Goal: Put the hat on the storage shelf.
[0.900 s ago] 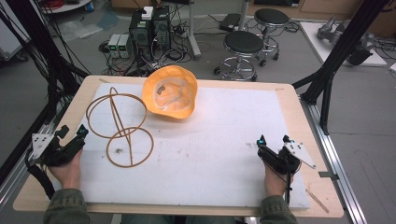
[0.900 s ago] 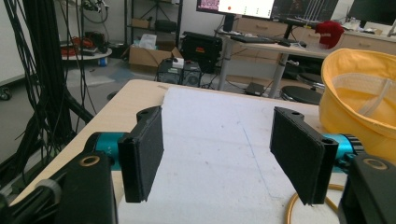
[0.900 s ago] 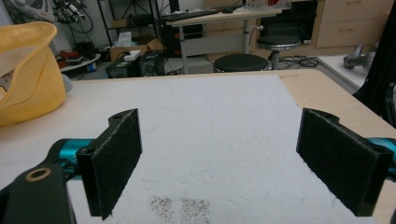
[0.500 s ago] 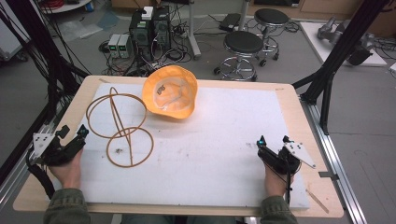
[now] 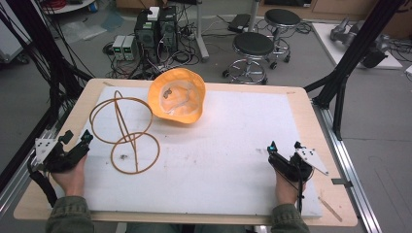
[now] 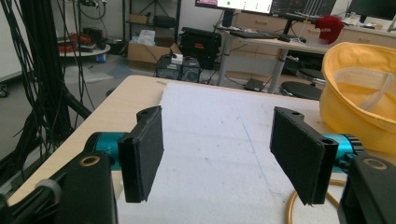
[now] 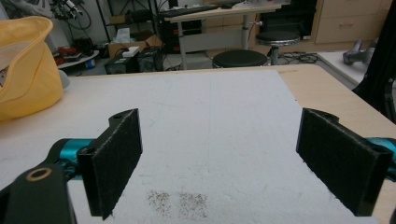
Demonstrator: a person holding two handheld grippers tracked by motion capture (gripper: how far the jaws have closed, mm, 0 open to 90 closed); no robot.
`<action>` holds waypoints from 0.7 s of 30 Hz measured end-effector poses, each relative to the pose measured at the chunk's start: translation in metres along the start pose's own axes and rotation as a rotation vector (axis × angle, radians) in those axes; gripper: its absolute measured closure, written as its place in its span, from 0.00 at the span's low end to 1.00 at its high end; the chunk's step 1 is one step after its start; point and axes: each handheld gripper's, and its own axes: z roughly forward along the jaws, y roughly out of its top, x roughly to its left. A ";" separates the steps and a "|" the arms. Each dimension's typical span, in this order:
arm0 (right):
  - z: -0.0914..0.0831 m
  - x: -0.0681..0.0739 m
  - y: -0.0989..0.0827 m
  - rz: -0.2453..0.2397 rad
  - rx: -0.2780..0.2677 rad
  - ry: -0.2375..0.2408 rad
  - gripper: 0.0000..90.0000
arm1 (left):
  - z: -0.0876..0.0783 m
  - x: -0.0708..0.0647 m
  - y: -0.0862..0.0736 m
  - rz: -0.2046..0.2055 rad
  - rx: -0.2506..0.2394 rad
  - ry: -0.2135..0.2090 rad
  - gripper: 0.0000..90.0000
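Observation:
An orange bucket hat (image 5: 178, 96) lies upside down at the back middle of the white mat (image 5: 218, 155); its brim shows at the right of the left gripper view (image 6: 359, 98) and at the left of the right gripper view (image 7: 25, 70). A brown wire stand (image 5: 126, 131) of two hoops joined by crossed rods lies on its side left of the hat. My left gripper (image 5: 76, 140) rests open at the table's left edge, beside the stand's near hoop (image 6: 299, 205). My right gripper (image 5: 284, 148) sits open at the front right, nothing between its jaws.
The mat covers most of a wooden table (image 5: 311, 104). Dark smudges mark the mat near the right gripper (image 7: 180, 203). Black frame posts (image 5: 354, 53) stand at both sides. Stools (image 5: 252, 46) and computers (image 5: 155, 26) are on the floor behind.

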 end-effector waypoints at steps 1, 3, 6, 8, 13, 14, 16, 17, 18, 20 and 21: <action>0.000 0.000 0.000 0.002 0.003 0.000 0.15 | 0.000 0.000 0.000 0.000 0.000 0.000 0.39; 0.001 0.000 0.000 0.001 0.003 0.001 0.15 | 0.000 0.000 0.000 -0.001 -0.001 -0.001 0.39; 0.000 0.001 0.000 -0.005 0.001 0.005 0.15 | 0.000 -0.001 0.000 -0.001 0.000 -0.002 0.39; 0.000 0.001 0.000 -0.003 0.001 0.005 0.15 | 0.000 -0.001 0.000 -0.001 0.000 -0.001 0.39; 0.002 0.001 -0.001 -0.021 0.010 0.007 0.15 | 0.000 0.000 0.000 -0.003 -0.007 0.001 0.39; 0.002 0.001 -0.001 -0.021 0.009 0.008 0.15 | 0.000 0.000 0.000 -0.003 -0.006 0.000 0.39; 0.001 0.001 0.000 -0.014 0.001 0.011 0.15 | 0.000 -0.001 0.000 -0.001 -0.007 -0.002 0.39; 0.001 0.001 0.000 -0.014 0.001 0.011 0.15 | 0.000 -0.001 0.000 -0.002 -0.007 -0.004 0.39; 0.002 0.001 0.000 -0.008 -0.002 0.017 0.15 | 0.000 -0.002 0.000 -0.003 -0.007 -0.006 0.39; 0.004 0.001 0.001 -0.009 0.011 0.042 0.15 | 0.000 -0.002 0.000 -0.004 -0.006 -0.007 0.39; 0.006 0.001 0.003 -0.017 0.014 0.050 0.15 | 0.000 -0.002 0.000 -0.002 -0.003 -0.008 0.39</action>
